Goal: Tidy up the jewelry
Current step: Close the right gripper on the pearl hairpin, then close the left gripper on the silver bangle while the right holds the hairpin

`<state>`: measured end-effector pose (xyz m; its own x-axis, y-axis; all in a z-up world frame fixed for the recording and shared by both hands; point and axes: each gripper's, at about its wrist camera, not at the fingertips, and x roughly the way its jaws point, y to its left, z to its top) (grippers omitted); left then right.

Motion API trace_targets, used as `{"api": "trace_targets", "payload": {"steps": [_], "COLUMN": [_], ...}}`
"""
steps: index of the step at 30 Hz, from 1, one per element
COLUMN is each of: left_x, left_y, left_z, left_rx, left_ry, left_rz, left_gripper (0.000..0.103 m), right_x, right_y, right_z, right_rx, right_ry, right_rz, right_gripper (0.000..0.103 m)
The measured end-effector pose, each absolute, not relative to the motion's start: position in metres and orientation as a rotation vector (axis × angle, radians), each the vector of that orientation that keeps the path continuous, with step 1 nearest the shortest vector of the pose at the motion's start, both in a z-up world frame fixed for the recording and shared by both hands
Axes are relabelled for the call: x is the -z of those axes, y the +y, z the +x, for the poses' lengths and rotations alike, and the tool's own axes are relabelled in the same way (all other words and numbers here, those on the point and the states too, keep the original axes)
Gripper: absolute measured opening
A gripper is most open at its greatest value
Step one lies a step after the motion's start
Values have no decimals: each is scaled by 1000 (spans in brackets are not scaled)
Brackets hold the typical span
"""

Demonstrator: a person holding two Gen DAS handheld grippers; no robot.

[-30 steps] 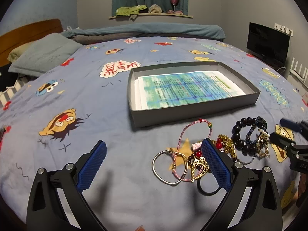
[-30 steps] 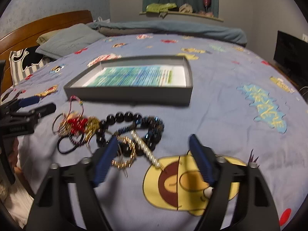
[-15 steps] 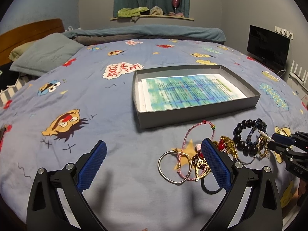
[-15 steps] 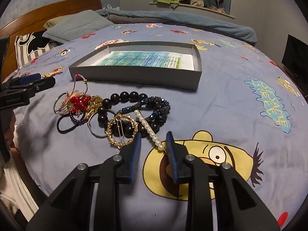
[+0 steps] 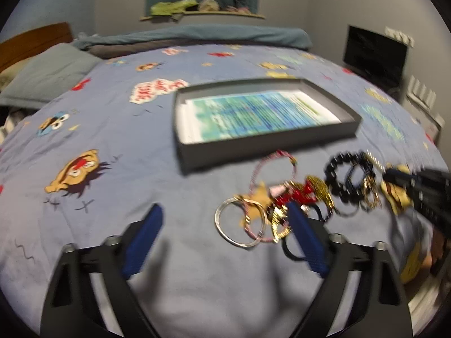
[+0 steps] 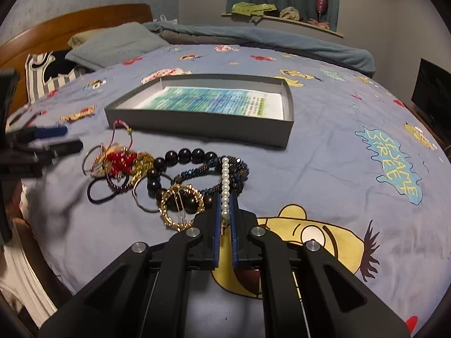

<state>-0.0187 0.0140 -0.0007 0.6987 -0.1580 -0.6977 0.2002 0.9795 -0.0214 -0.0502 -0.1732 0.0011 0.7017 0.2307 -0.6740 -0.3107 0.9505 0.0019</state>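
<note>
A pile of jewelry lies on the blue bedspread in front of a grey shallow box (image 6: 287, 104) lined with printed paper. My right gripper (image 6: 224, 197) is shut on a white pearl clip (image 6: 225, 180) at the pile's near edge. Beside it lie a gold ring brooch (image 6: 181, 207), black bead bracelets (image 6: 180, 156) and red beads (image 6: 119, 160). In the left wrist view my left gripper (image 5: 224, 219) is open and empty, with a silver bangle (image 5: 239, 224) between its fingers; the box (image 5: 197, 152) lies beyond. The right gripper (image 5: 394, 176) shows at the right.
A pillow (image 6: 112, 46) and wooden headboard (image 6: 70, 25) are at the far left. A folded blanket (image 6: 253, 36) lies along the far side. A black screen (image 6: 434, 95) stands at the right. The bed edge is close in front of the pile.
My right gripper has closed from nearly shut onto the pearl clip. The left gripper has shifted, its view now blurred, and stays open.
</note>
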Motion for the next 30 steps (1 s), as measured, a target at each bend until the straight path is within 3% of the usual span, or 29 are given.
{"api": "trace_targets", "payload": {"steps": [4,13,17,25,27,30], "left_x": [13,23,24,31,32,27], "left_y": [5,3,2,-2,-1,3], "left_z": [-18,-11,-7,-1,0,-3], "left_rx": [246,269,256,254,254,260], "left_ry": [836,889,890,917,920,904], "left_rz": [89,87,97,129,134,116], "left_gripper": [65,64,57,55,48,48], "right_x": [-6,-7,-6,-6,-7,-7], "right_y": [-175,-175,-176,-176,-176,-177], "right_z": [-51,-53,-53,-53,-53,-53], "right_rx": [-302,-307,-310,-310,-311,-310], "right_ry": [713,711,714,714,714,708], "right_rz": [-100,-100,-97,-87,-86,-88], "right_gripper": [6,6,6,6,6,6]}}
